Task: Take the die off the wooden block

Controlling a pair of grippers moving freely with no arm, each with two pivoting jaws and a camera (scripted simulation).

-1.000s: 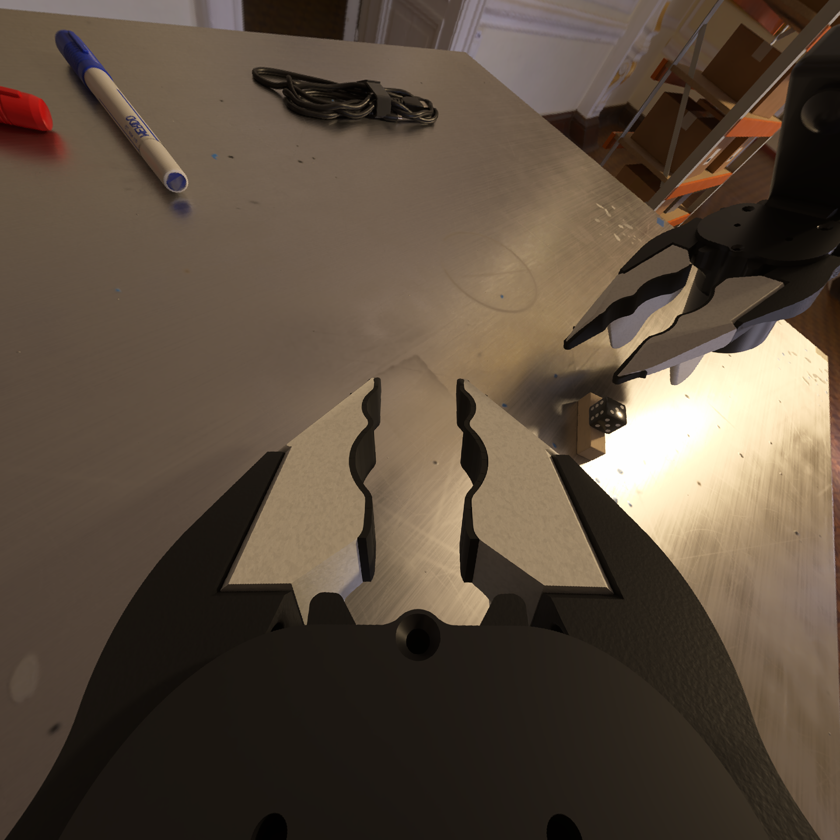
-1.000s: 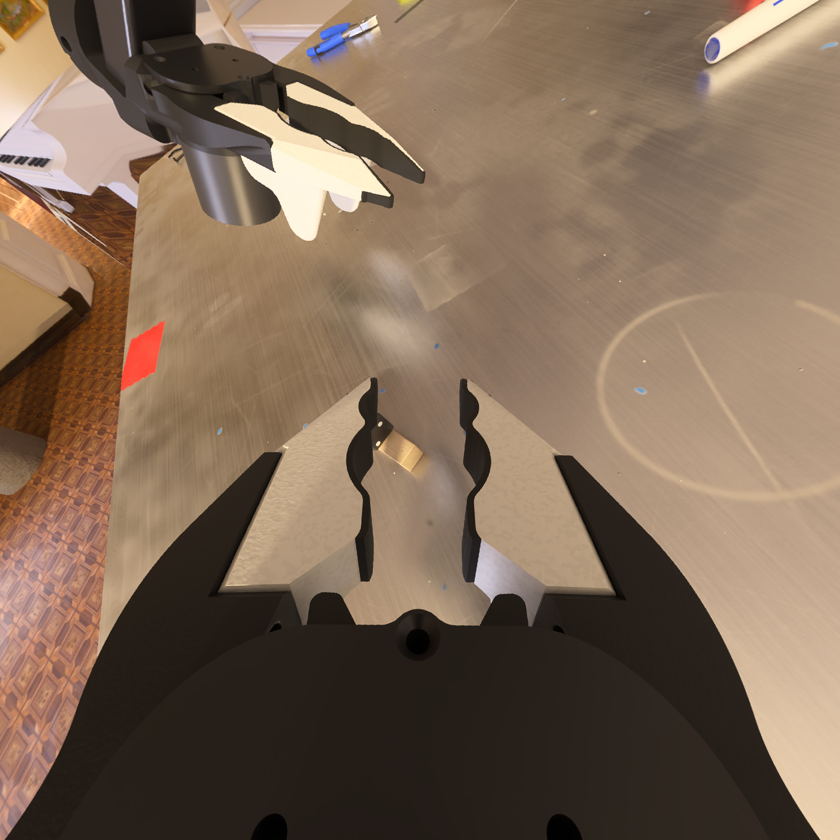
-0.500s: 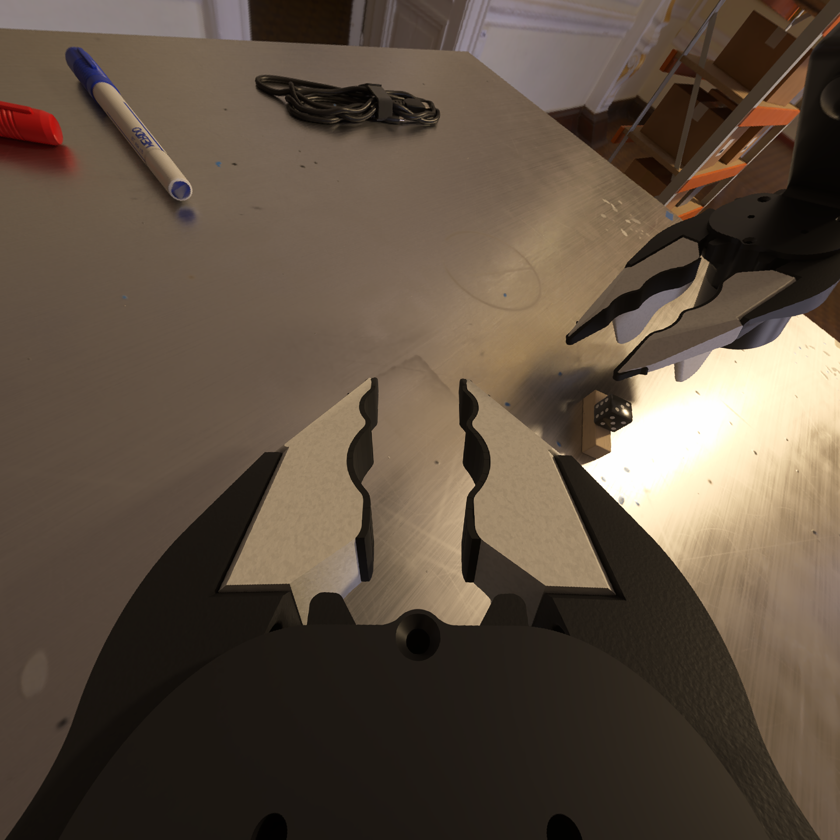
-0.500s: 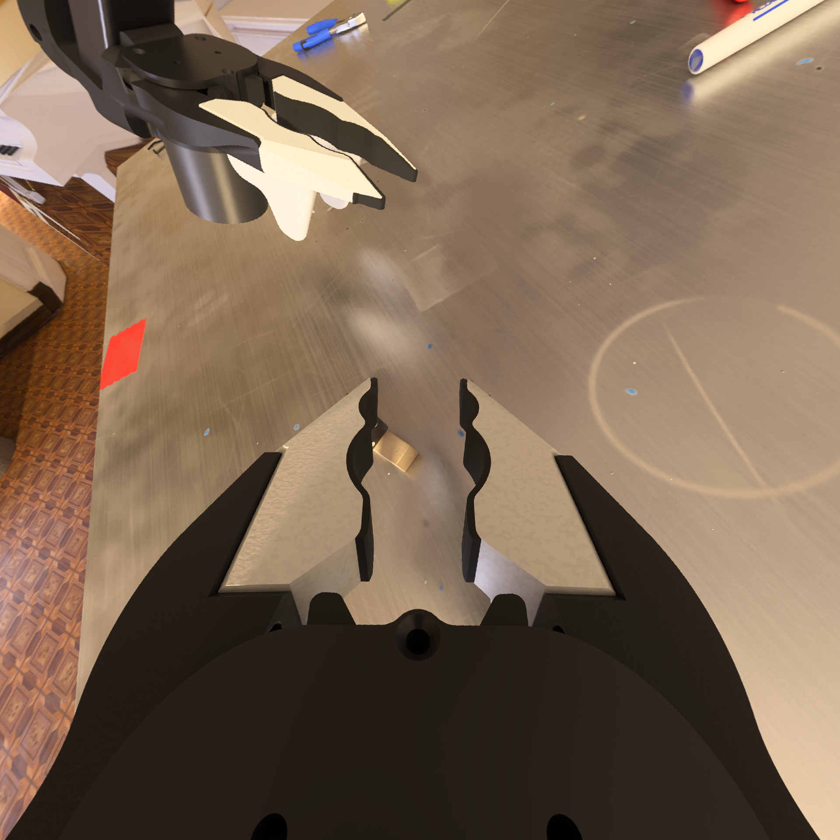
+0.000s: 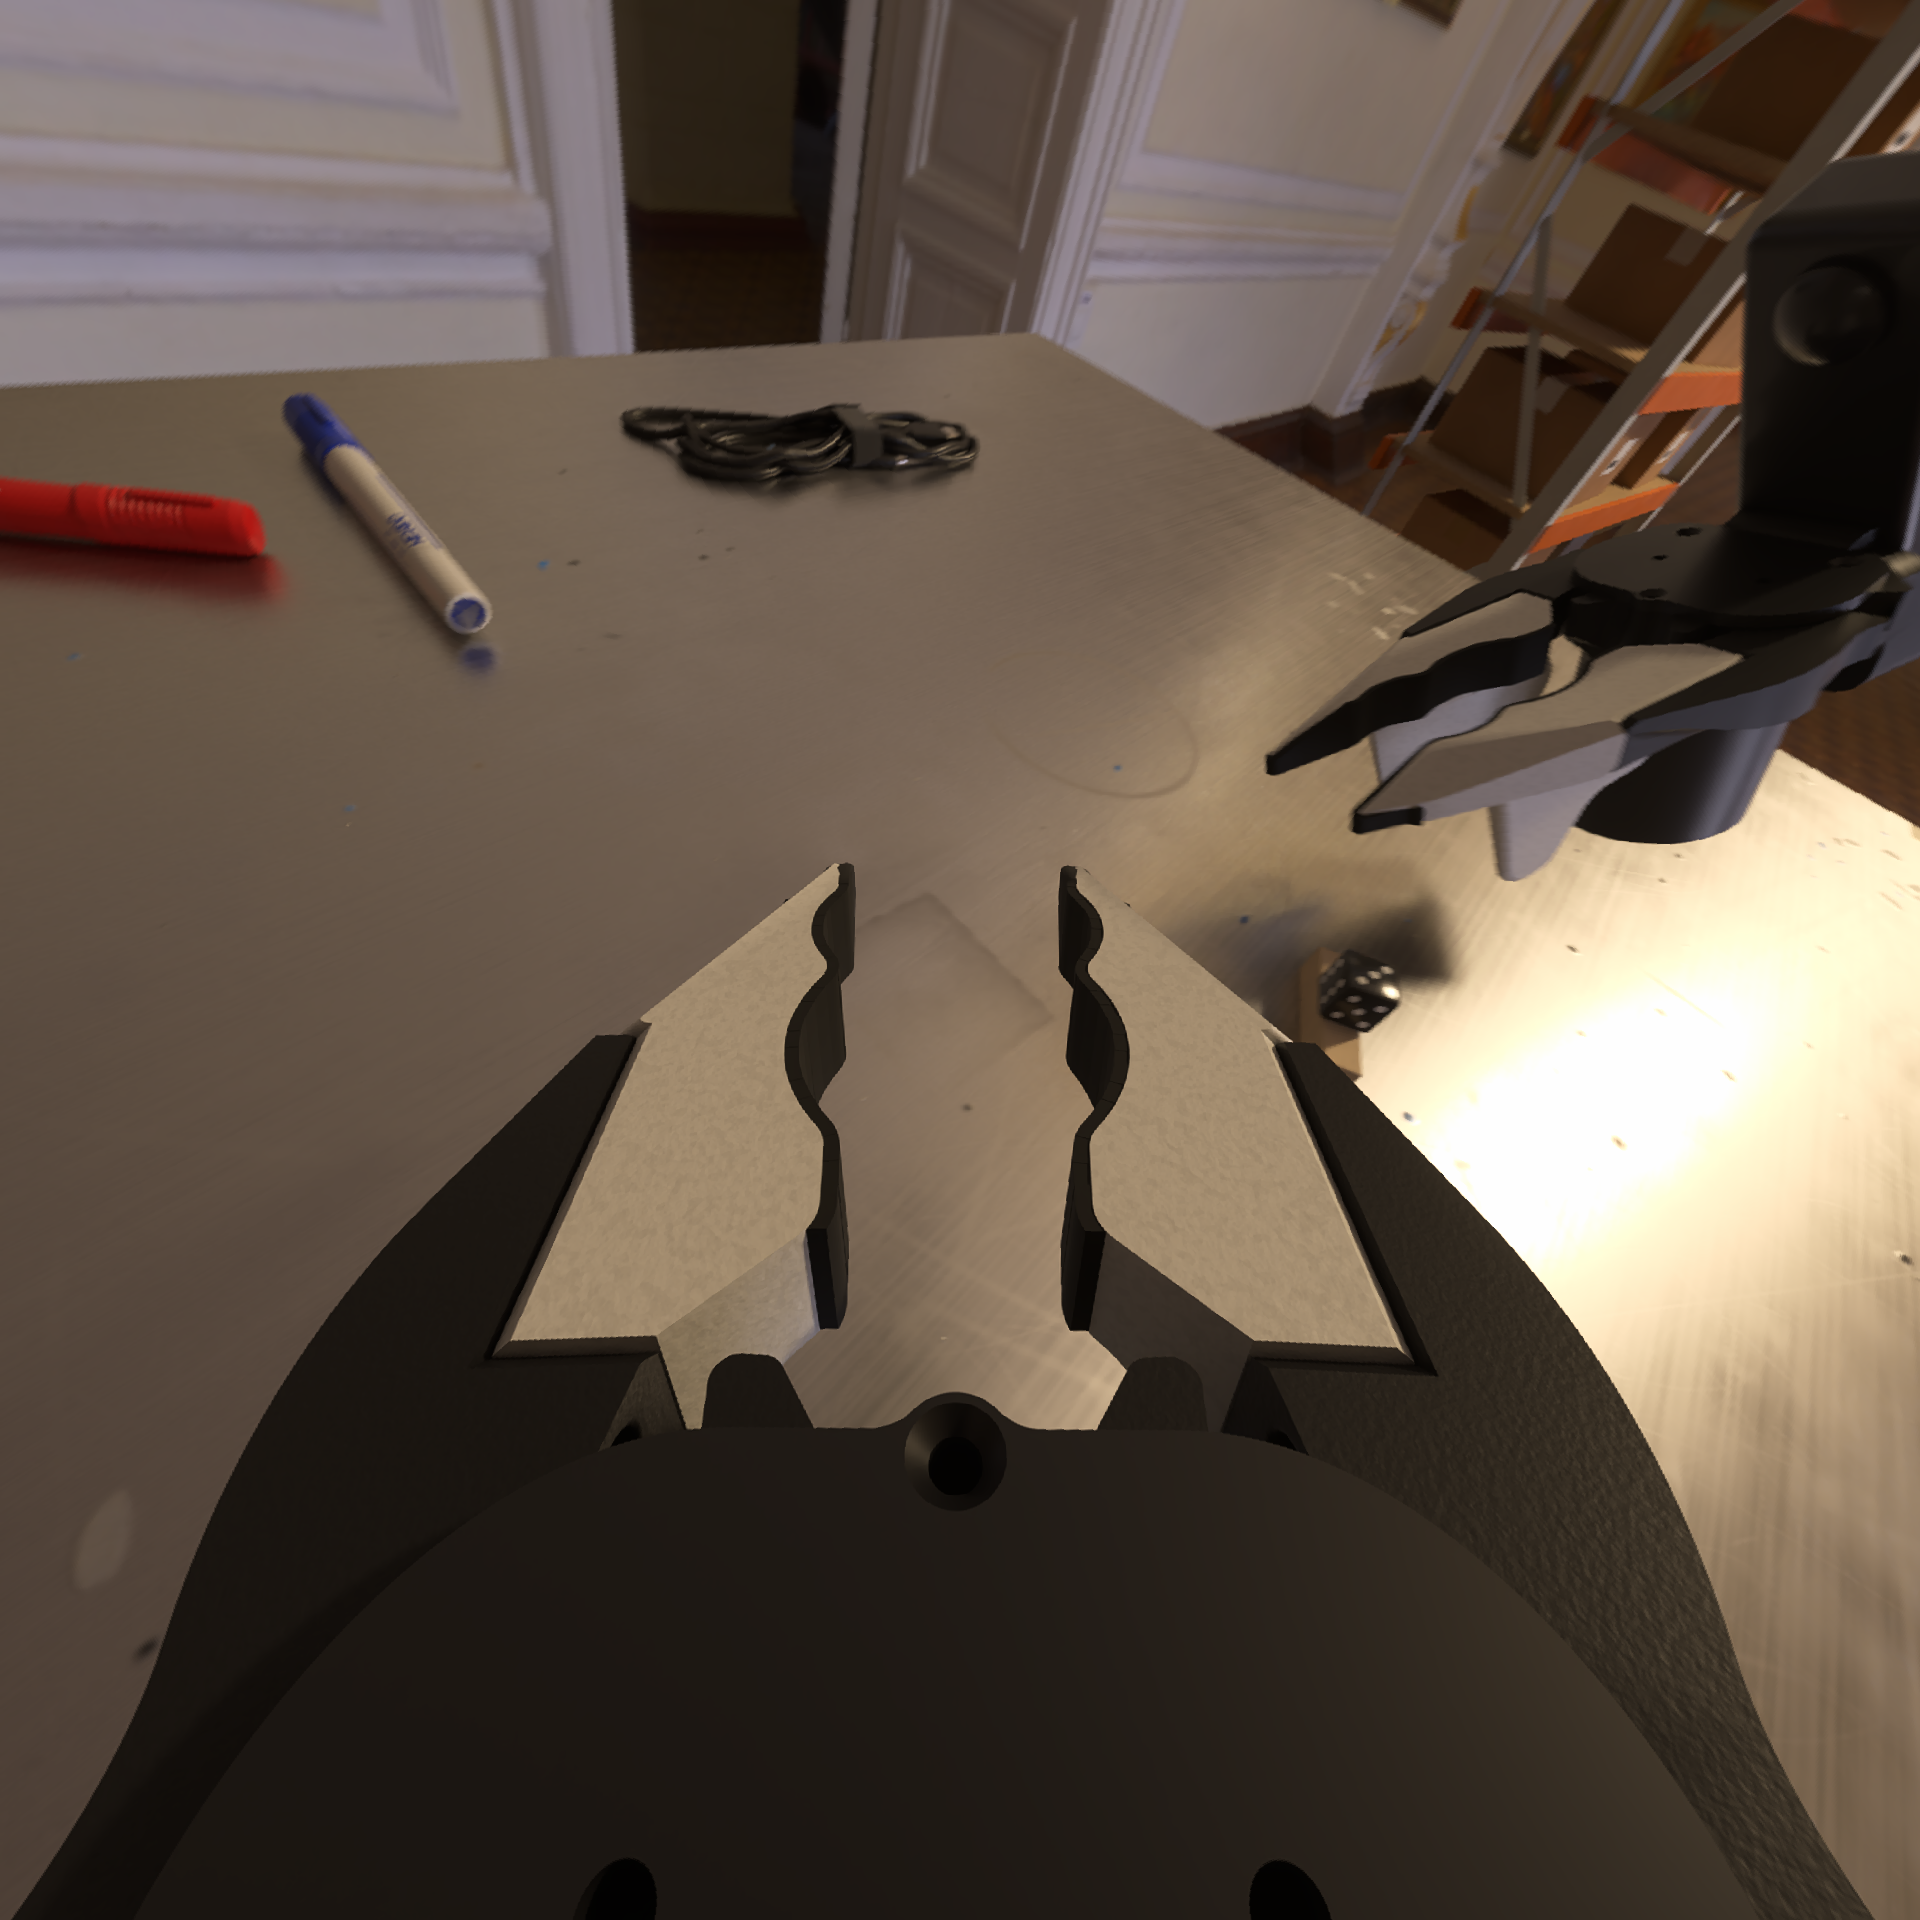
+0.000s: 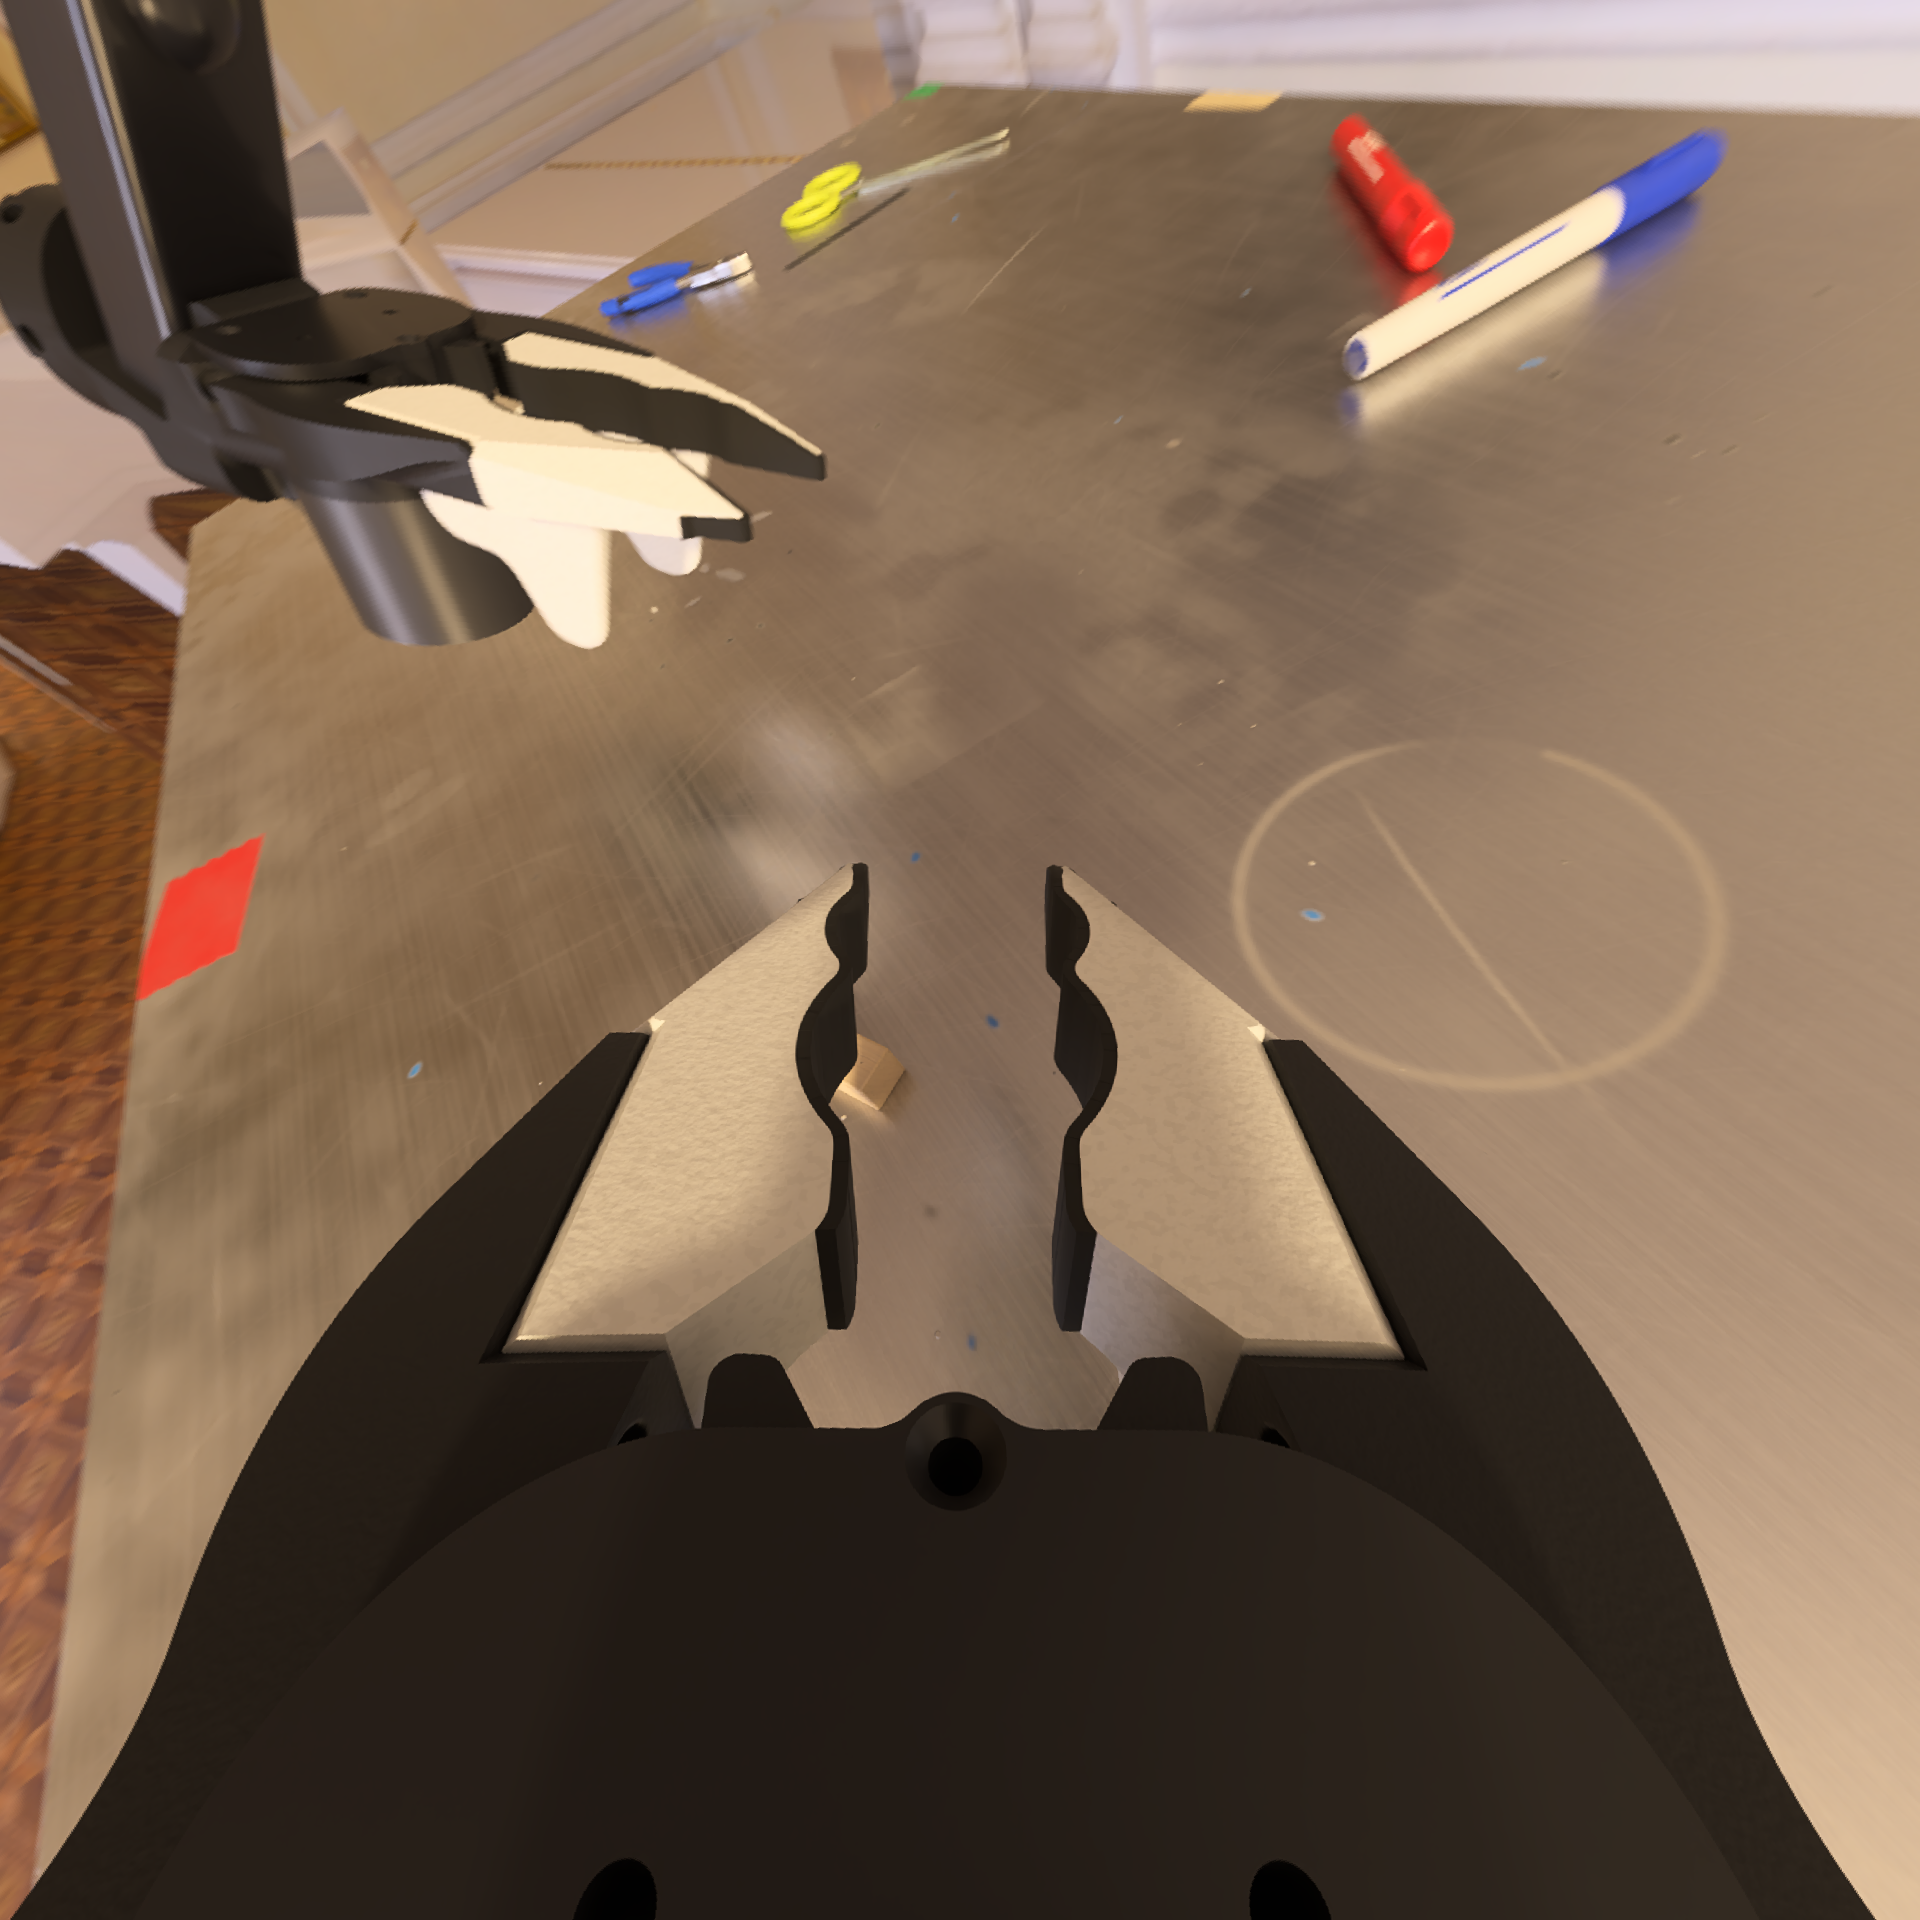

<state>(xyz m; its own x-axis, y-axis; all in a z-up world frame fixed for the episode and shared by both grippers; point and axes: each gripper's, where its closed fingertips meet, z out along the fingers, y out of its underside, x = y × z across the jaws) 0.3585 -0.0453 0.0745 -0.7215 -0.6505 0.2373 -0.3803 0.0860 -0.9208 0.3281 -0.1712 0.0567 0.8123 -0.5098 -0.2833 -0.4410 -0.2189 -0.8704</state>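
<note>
With fingers apart on both grippers, the right gripper (image 6: 954, 873) should drop straight over the die (image 5: 1358, 990), sparing the block (image 6: 871, 1076).

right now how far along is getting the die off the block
Nothing is done: the die sits on the wooden block. In hand: the right gripper hovers above it, jaws open, while the left gripper waits alongside, open and empty. Left: descend, close on the die, lift it clear.
</note>
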